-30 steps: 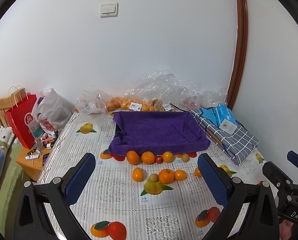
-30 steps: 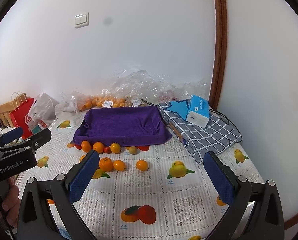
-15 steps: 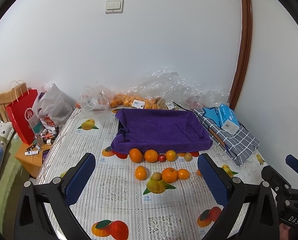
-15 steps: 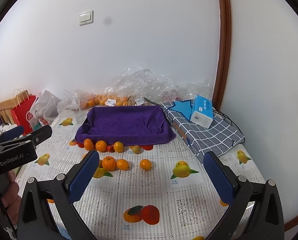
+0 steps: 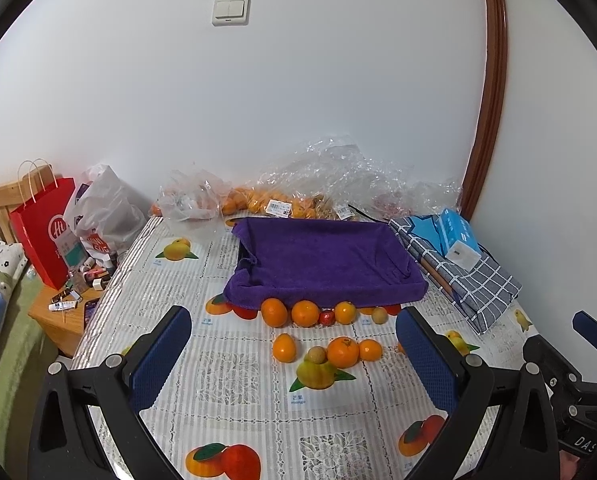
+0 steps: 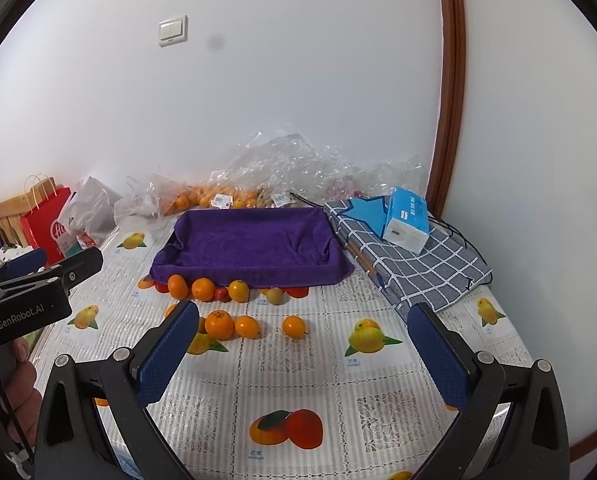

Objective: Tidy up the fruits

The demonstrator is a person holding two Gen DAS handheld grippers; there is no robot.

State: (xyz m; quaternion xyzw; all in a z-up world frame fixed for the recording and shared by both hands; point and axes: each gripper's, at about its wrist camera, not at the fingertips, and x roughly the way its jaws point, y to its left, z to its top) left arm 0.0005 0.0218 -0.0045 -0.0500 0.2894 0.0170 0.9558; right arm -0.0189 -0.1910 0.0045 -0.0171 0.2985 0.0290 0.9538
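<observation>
While both grippers hang short of the fruit [image 5: 322, 330], left gripper [image 5: 294, 360] and right gripper [image 6: 302, 346] have fingers wide apart, empty, likely ready to grasp. Fruit lies loose along the near edge of the purple-lined tray [image 5: 326, 260], none inside yet.

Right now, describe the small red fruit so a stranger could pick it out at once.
Find the purple towel-lined tray on the fruit-print tablecloth. A row of loose fruit lies along its near edge. The small red fruit sits in that row between two oranges, the only red, and smaller than both.
</observation>
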